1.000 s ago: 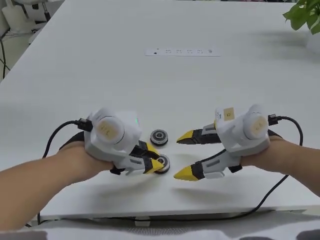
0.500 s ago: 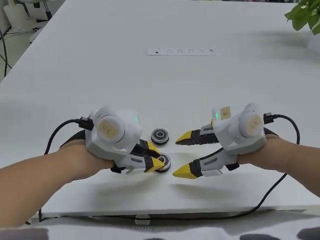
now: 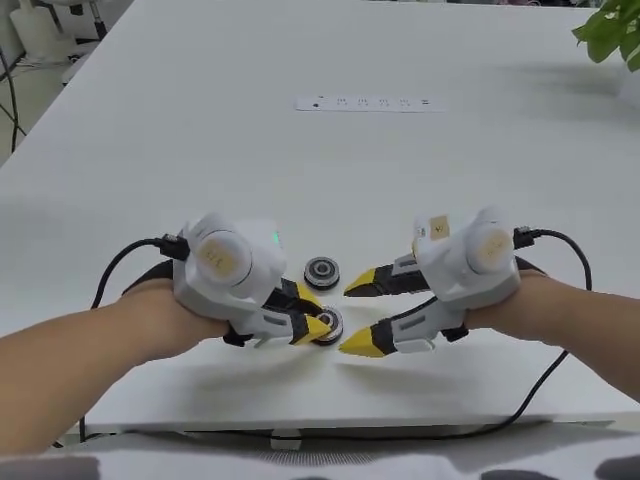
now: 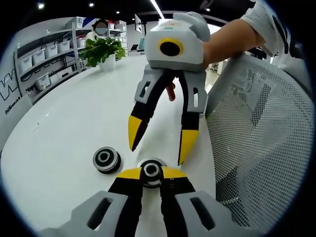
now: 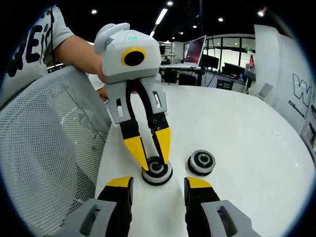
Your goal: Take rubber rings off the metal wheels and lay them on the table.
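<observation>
Two small metal wheels lie near the table's front edge. The nearer wheel (image 3: 329, 323) (image 4: 151, 171) (image 5: 157, 172) has a pale outer ring, and my left gripper (image 3: 316, 326) (image 4: 151, 174) is shut on it with its yellow tips on either side. The other wheel (image 3: 321, 270) (image 4: 106, 159) (image 5: 201, 162) rests free just behind, with a dark ring. My right gripper (image 3: 357, 315) (image 5: 158, 183) stands open, facing the left one, its tips just short of the held wheel. In the right gripper view the left gripper (image 5: 152, 150) pinches the wheel from above.
A white power strip (image 3: 369, 103) lies mid-table, far behind. A green plant (image 3: 612, 28) stands at the back right corner. A mesh chair back (image 4: 256, 123) sits just off the table's front edge (image 3: 330, 415). Cables (image 3: 560, 360) trail from both grippers.
My right gripper has moved left, closer to the wheel held by the left gripper. The left gripper and both wheels have stayed put.
</observation>
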Demonstrator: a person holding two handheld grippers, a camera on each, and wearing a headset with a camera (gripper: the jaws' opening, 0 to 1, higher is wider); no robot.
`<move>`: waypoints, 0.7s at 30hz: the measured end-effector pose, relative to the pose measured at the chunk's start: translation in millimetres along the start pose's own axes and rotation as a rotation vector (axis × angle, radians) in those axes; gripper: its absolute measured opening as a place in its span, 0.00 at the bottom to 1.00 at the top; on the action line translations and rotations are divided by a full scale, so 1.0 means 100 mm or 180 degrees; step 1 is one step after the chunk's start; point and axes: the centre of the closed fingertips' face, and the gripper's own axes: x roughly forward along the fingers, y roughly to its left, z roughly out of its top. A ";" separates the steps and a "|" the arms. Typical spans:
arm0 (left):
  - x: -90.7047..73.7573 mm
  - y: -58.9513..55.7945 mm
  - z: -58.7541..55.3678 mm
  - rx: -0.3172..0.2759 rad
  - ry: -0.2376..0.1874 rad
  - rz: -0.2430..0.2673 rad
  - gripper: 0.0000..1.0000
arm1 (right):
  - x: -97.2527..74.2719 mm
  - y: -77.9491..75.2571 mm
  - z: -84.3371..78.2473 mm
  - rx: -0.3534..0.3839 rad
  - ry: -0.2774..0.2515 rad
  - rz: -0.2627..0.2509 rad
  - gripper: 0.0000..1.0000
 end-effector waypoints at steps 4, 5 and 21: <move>0.00 0.00 0.00 0.0001 -0.0001 0.0003 0.08 | 0.04 0.00 0.01 0.0027 0.0000 0.0014 0.38; 0.00 0.00 0.00 0.0003 -0.0001 0.0004 0.08 | 0.04 0.01 0.01 0.0030 0.0000 0.0016 0.37; 0.00 0.00 0.00 -0.0005 -0.0005 0.0016 0.08 | 0.11 0.01 -0.01 0.0154 -0.0024 0.0005 0.29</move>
